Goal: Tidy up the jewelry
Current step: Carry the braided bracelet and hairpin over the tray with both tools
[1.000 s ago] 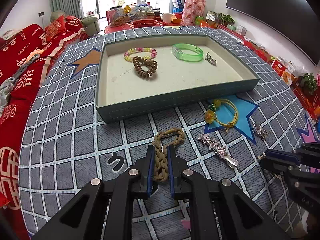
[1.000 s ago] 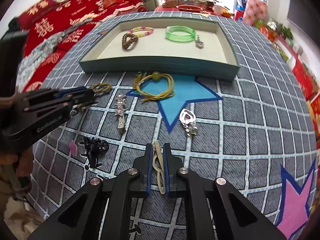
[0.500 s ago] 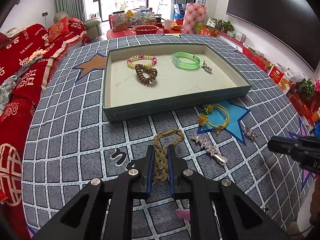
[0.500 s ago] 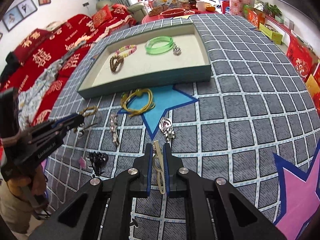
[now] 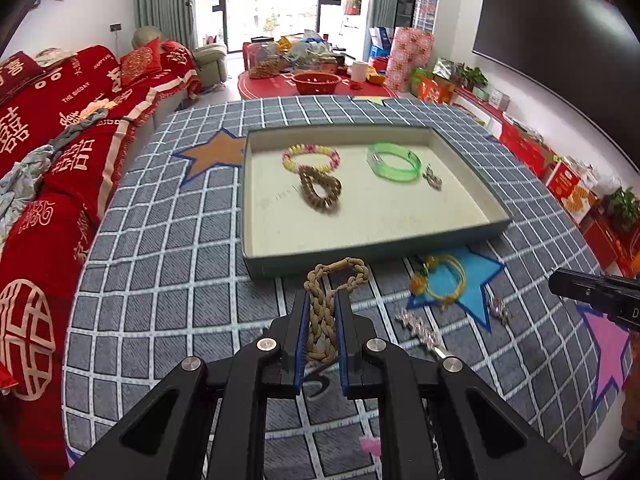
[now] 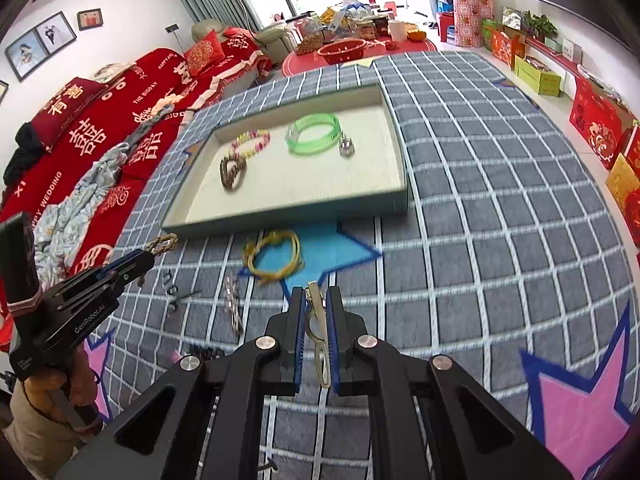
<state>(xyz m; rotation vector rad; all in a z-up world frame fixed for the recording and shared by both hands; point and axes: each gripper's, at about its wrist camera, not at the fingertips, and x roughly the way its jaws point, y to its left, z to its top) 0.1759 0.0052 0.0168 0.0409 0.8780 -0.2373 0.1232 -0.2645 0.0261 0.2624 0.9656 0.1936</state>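
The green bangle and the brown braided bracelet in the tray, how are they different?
The green bangle is clear, smooth plastic holding a round hoop shape; the brown braided bracelet is opaque, woven and slumped into a teardrop loop. The green bangle lies apart toward the tray's right; the brown braided bracelet touches the pink-and-yellow beaded bracelet. Both rest flat inside the tray.

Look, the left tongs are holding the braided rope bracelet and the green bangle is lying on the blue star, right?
Not quite. The left tongs do hold the braided rope bracelet, but the green bangle lies inside the tray, as the left wrist view shows. The thing on the blue star is the yellow cord bracelet.
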